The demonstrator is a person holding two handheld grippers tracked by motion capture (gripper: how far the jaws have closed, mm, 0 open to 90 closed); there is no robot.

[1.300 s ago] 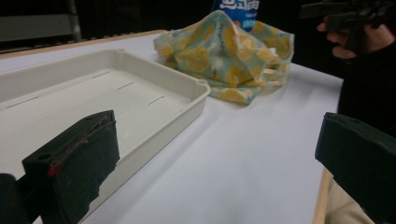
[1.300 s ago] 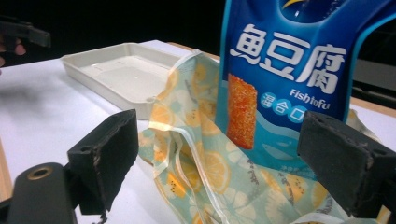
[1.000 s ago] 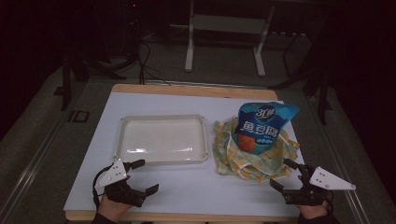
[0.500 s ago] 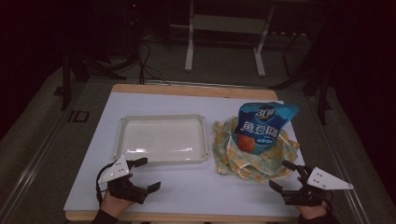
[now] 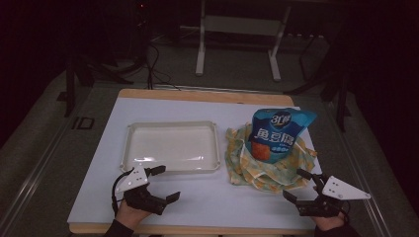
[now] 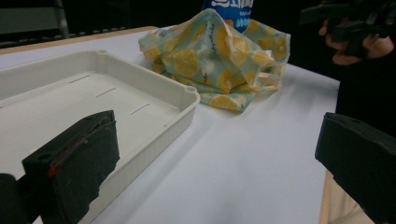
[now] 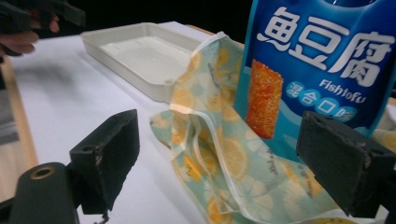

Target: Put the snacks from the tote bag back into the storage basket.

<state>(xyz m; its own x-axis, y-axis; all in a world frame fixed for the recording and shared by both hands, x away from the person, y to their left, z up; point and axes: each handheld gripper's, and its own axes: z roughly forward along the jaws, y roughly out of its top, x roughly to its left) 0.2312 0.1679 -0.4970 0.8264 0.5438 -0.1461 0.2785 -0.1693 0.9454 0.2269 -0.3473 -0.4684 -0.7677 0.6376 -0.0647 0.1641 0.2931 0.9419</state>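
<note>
Right gripper view puts the pouch (image 7: 317, 70) close ahead of me: blue, printed with big white characters 鱼豆腐, "Fishtofu" beneath, smaller characters 混合口味 under that, and an orange strip pictured on its front. It stands upright in a crumpled bag (image 7: 219, 154) patterned with lemon slices. From the high view the pouch (image 5: 276, 136) sits at about 3 o'clock on the table (image 5: 197, 207), with "31" legible near its top, the bag (image 5: 267, 165) bunched round its base.

I hold my right gripper (image 5: 302, 185) at 5 o'clock, jaws wide, empty, just short of the bag's near edge. My left gripper (image 5: 165, 183) rests at 7 o'clock, jaws also wide and empty, just beside the near rim of the white tray (image 5: 170, 167). That tray lies at the table's centre-left, near the bag, with nothing between either gripper and the pouch except the bag's folds.
</note>
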